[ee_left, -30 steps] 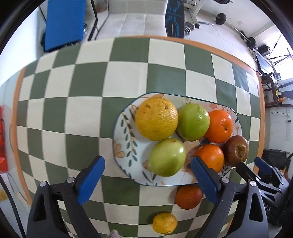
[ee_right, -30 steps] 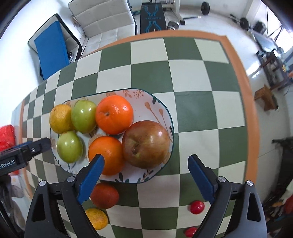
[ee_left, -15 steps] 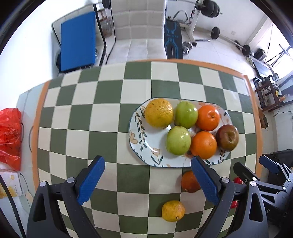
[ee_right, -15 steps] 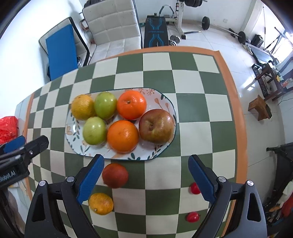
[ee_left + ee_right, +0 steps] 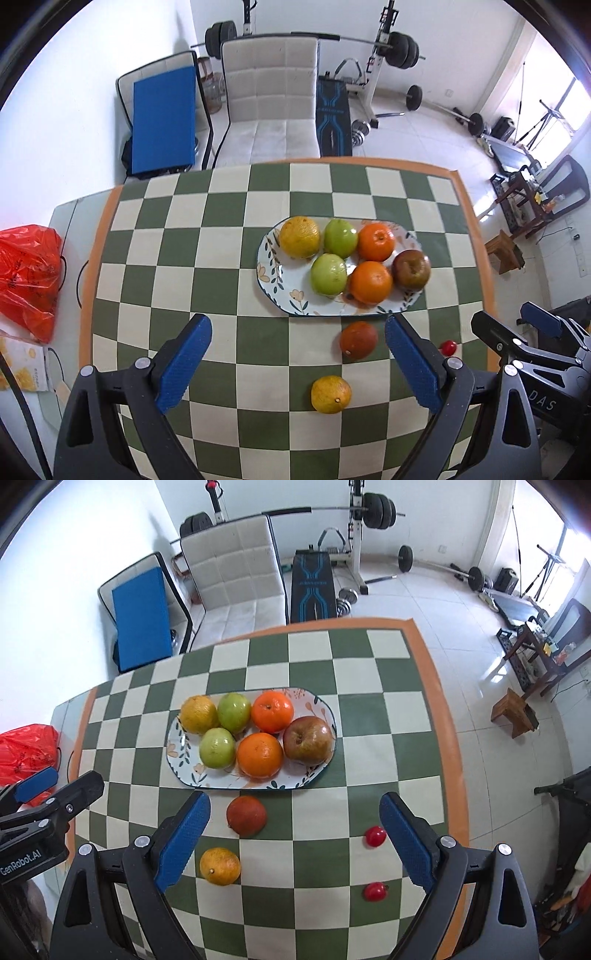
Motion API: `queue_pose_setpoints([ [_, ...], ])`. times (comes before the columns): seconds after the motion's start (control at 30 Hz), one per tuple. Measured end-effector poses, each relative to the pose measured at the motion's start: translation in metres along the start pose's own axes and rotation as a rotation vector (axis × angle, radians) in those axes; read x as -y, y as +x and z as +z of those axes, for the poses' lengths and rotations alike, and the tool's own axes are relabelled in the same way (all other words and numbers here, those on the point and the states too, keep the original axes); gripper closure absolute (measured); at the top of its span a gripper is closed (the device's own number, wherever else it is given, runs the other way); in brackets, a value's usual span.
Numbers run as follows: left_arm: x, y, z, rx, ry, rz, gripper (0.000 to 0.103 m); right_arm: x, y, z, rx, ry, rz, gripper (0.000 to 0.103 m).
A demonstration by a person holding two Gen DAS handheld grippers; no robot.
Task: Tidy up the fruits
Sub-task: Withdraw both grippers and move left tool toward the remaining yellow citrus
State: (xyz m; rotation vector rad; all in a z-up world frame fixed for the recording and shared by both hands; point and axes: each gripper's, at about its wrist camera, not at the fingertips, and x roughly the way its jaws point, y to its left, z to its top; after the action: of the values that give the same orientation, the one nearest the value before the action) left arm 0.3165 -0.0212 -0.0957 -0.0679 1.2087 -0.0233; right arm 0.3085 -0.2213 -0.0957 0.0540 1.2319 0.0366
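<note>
Both tongs spread, empty: left tongs [image 5: 297, 363], right tongs [image 5: 293, 840] above bench [image 5: 388, 716]; plate [image 5: 177, 753] ahead, dark orange [image 5: 246, 815] between right fingers.

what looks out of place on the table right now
Four fruits lie loose on the checkered cloth, off the plate: a dark red fruit, a yellow orange and two small red tomatoes. Nothing looks spilled or damaged.

Daylight is pouring in from beyond the table's [image 5: 424, 664] right side, glaring off the floor tiles [image 5: 491, 672]; fisheye bending is warping the edges.
</note>
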Motion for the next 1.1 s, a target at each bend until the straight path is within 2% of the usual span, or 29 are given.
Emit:
queue_pose_setpoints([
  [0.3,0.009,-0.039,-0.012,0.054,0.02,-0.008,0.007,-0.001,-0.047,-0.014,0.067,0.008,0.019,0.008],
  [0.5,0.012,-0.048,-0.018,0.066,0.012,-0.012,0.007,-0.001,-0.054,-0.02,0.068,0.025,0.045,0.008],
  [0.6,0.014,-0.039,-0.016,0.049,0.023,-0.005,0.007,0.003,-0.046,-0.023,0.061,0.04,0.049,0.008],
  [0.63,0.014,-0.03,-0.016,0.027,0.024,-0.008,0.007,0.006,-0.039,-0.024,0.052,0.051,0.054,0.008],
  [0.7,0.014,-0.008,-0.018,-0.023,0.03,0.008,0.0,0.013,-0.023,-0.027,0.028,0.072,0.079,0.008],
  [0.8,0.016,0.034,-0.029,-0.118,0.037,0.029,0.0,0.026,0.005,-0.035,-0.002,0.12,0.123,0.009],
  [0.83,0.017,0.053,-0.035,-0.167,0.039,0.03,0.0,0.029,0.019,-0.039,-0.028,0.124,0.125,0.015],
  [0.87,0.018,0.07,-0.042,-0.211,0.038,0.024,0.0,0.031,0.03,-0.043,-0.051,0.129,0.124,0.023],
  [0.97,0.022,0.12,-0.064,-0.357,0.021,-0.006,0.0,0.039,0.061,-0.053,-0.107,0.154,0.129,0.023],
  [1.1,0.034,0.168,-0.086,-0.468,0.031,-0.035,0.002,0.047,0.092,-0.06,-0.166,0.193,0.14,0.023],
])
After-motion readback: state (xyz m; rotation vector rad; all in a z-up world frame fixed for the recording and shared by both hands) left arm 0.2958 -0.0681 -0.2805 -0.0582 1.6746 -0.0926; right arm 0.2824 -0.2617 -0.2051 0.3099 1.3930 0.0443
